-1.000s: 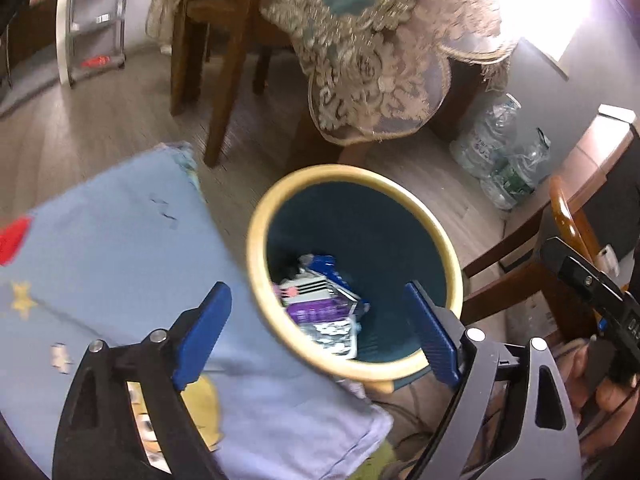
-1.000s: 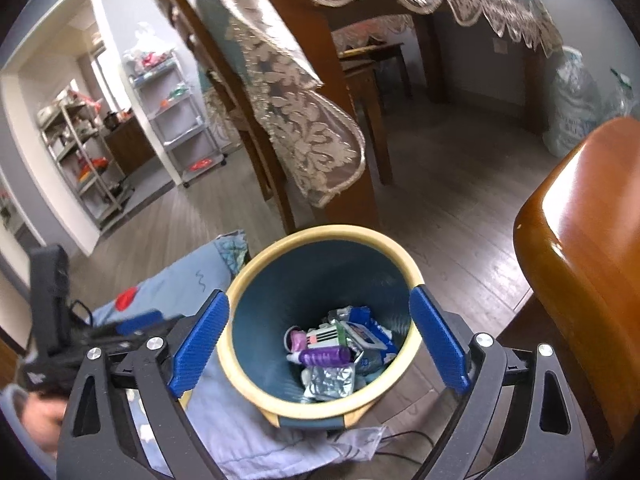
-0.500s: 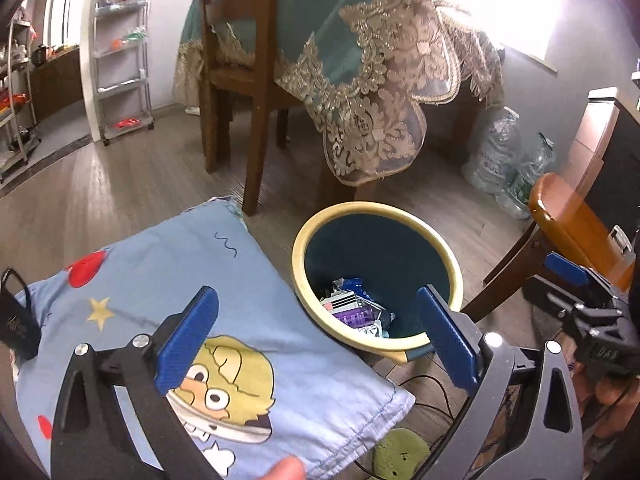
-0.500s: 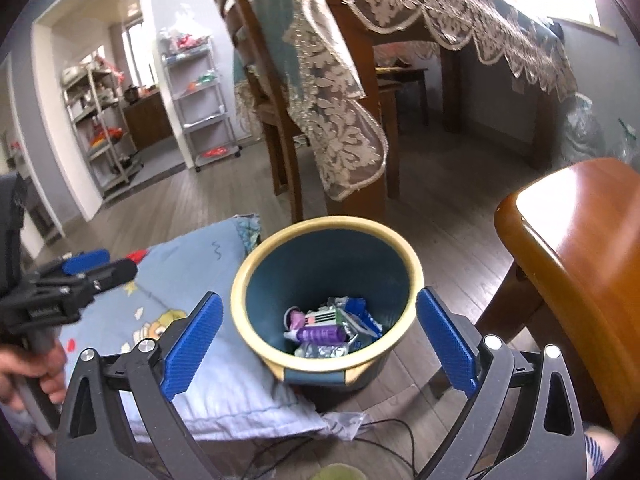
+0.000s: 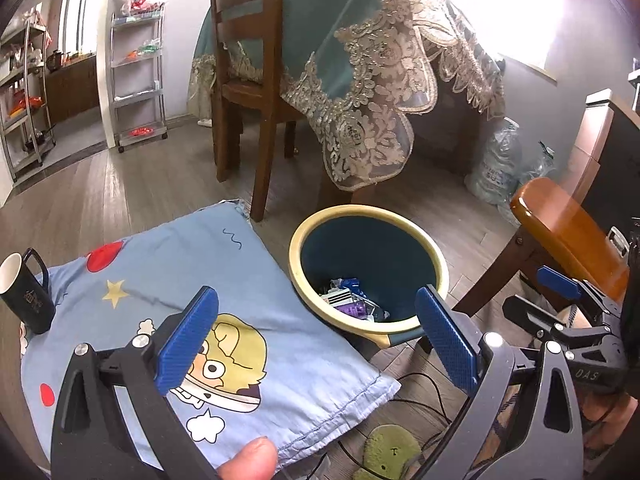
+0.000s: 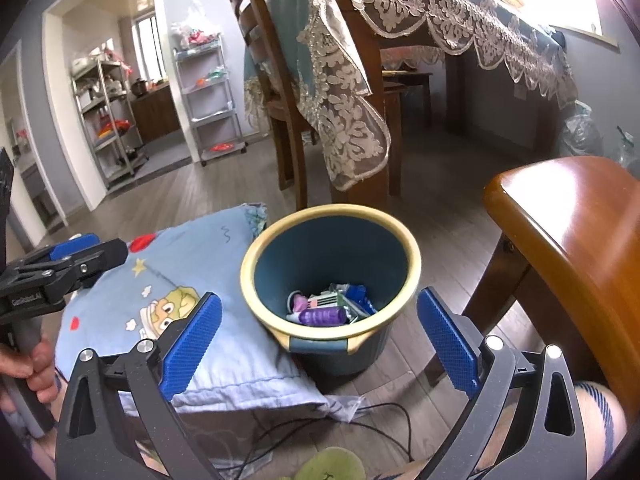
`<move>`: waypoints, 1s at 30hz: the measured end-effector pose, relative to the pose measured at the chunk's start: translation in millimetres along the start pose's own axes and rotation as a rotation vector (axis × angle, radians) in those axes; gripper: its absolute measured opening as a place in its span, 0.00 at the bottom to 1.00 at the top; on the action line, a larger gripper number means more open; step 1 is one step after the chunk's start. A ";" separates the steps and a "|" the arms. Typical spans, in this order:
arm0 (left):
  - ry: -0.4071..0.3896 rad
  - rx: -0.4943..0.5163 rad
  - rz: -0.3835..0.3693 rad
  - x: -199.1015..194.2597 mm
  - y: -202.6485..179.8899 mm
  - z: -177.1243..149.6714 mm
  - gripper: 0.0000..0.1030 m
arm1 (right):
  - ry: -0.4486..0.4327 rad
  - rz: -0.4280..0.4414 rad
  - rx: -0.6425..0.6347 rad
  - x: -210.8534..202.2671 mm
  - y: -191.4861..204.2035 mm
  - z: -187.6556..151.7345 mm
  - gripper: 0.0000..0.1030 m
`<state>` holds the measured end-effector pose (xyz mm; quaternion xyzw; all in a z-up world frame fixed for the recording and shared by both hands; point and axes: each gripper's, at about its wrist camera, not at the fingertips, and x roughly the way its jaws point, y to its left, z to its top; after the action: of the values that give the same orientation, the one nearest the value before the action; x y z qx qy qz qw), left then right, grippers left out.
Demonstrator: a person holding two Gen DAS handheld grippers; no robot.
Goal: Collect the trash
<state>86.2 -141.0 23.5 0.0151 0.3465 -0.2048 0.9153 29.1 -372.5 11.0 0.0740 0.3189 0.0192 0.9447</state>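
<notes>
A dark blue bin with a cream rim (image 5: 360,209) stands on the wood floor, holding several wrappers and a purple tube (image 5: 348,304). My left gripper (image 5: 316,296) hovers above and short of the bin, jaws wide open with nothing between the blue pads. In the right wrist view the same bin (image 6: 332,208) and its trash (image 6: 324,310) sit just ahead of my right gripper (image 6: 319,296), which is also open and holds nothing. Each gripper shows at the edge of the other's view.
A light blue cartoon-print cloth (image 5: 180,272) covers a low surface left of the bin, with a black mug (image 5: 26,296) on its far left. A wooden seat (image 6: 568,232) stands to the right. A lace-draped table (image 5: 360,80), chair and water bottles (image 5: 496,168) stand behind; cables and a green plush (image 5: 390,452) lie below.
Both grippers have drawn back and up from the bin, which now looks smaller and farther away. The cloth and the mug have come into the left view.
</notes>
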 end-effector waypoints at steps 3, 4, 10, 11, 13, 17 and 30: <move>0.003 0.005 0.001 1.4 -2.4 -1.5 0.94 | -0.005 -0.007 -0.010 -1.9 2.3 -2.0 0.95; 0.005 0.007 0.005 2.3 -3.1 -1.9 0.94 | -0.007 -0.012 -0.008 -1.8 2.1 -1.8 0.95; 0.008 -0.003 -0.001 3.6 -0.7 -2.2 0.94 | -0.003 -0.015 0.012 1.9 -0.7 -0.3 0.95; 0.007 -0.004 -0.001 3.8 -0.7 -2.5 0.94 | -0.002 -0.013 0.010 2.5 -0.2 0.0 0.95; 0.006 0.000 0.000 3.8 -0.8 -2.5 0.94 | -0.002 -0.011 0.007 2.2 1.1 -0.8 0.95; 0.009 0.007 0.001 5.2 -1.0 -2.9 0.94 | 0.000 -0.010 0.005 2.7 1.5 -0.6 0.95; 0.012 0.004 0.000 6.0 -1.8 -3.4 0.94 | 0.005 -0.007 0.000 4.4 3.1 -1.6 0.95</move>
<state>87.4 -144.2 17.2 0.0181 0.3517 -0.2052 0.9131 31.7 -368.8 7.6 0.0731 0.3218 0.0161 0.9439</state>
